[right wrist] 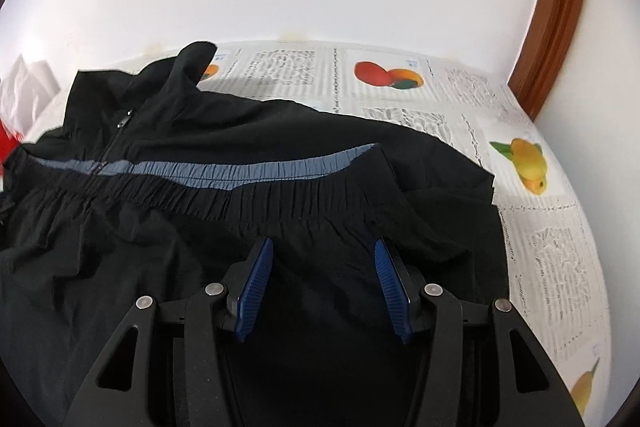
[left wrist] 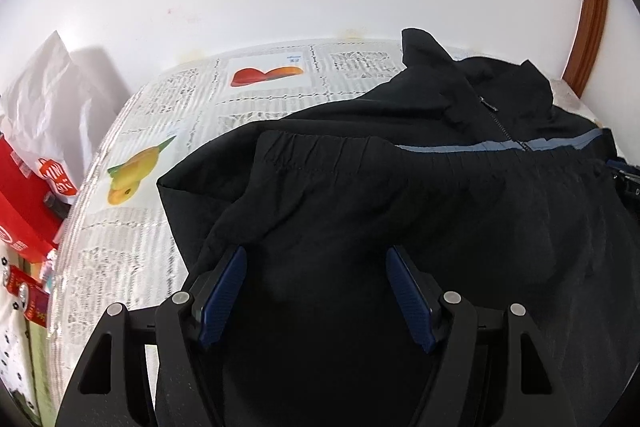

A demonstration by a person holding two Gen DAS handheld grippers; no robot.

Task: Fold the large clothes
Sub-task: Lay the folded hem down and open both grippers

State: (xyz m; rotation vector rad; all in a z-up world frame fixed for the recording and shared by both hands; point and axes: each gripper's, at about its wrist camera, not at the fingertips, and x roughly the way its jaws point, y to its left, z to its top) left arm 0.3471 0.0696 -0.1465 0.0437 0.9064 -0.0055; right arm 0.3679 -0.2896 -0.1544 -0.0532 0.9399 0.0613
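Observation:
A black zip-up jacket [left wrist: 400, 163] lies on the table, its lower half folded up so the elastic hem with a grey-blue band [right wrist: 240, 169] lies across the chest, below the collar [right wrist: 188, 67]. My left gripper [left wrist: 316, 251] is open over the jacket's left part, with nothing between its blue pads [left wrist: 224, 291]. My right gripper [right wrist: 324, 247] is open over the jacket's right part [right wrist: 360, 227], just below the gathered hem, and holds nothing. A bit of the right gripper [left wrist: 626, 177] shows at the right edge of the left wrist view.
The table wears a white cloth with text and fruit prints [right wrist: 532, 163], also seen in the left wrist view [left wrist: 132, 179]. Red boxes and a white bag [left wrist: 36, 163] stand off the table's left side. A white wall is behind, with a brown wooden frame [right wrist: 556, 7] at the right.

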